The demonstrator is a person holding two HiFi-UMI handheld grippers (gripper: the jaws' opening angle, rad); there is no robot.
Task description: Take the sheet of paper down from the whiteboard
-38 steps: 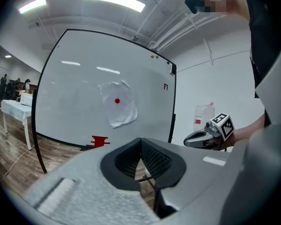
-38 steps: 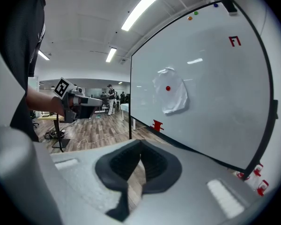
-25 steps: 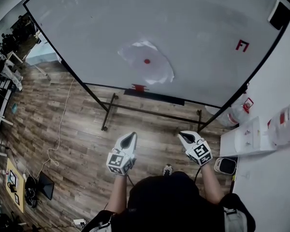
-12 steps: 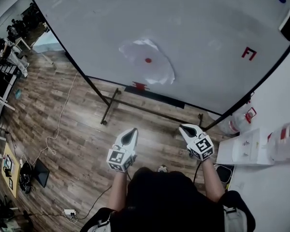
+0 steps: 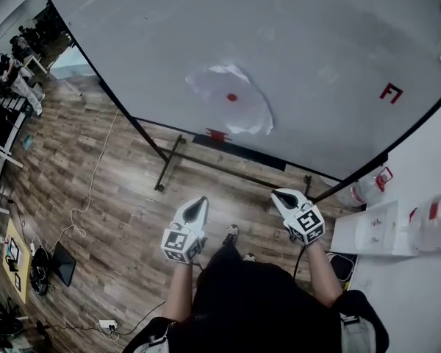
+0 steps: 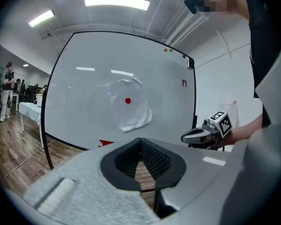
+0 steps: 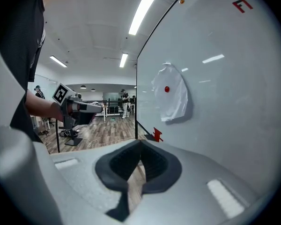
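Nearest to us, the left gripper (image 5: 198, 204) and the right gripper (image 5: 279, 195) are held side by side above the wooden floor (image 5: 117, 190). Each gripper's own view shows its jaws drawn together with nothing between them, only a sliver of floor showing past the pads. The head view gives what those two cannot: both grippers at once, and the stretch of floor between them and the whiteboard (image 5: 301, 43). The left gripper view catches the right gripper from the side. The right gripper view catches the left one, with people (image 7: 125, 97) standing far off in the room behind it. The sheet of paper (image 5: 239, 109) hangs crumpled on the whiteboard, held by a red magnet (image 5: 231, 97) near its middle. It is well apart from both grippers, ahead of them and slightly nearer the left one's line. Its lower edge curls away from the board. In the head view the board's right corners are cut off by the frame. We cannot tell what the small red object (image 5: 217, 134) at the bottom rail is.
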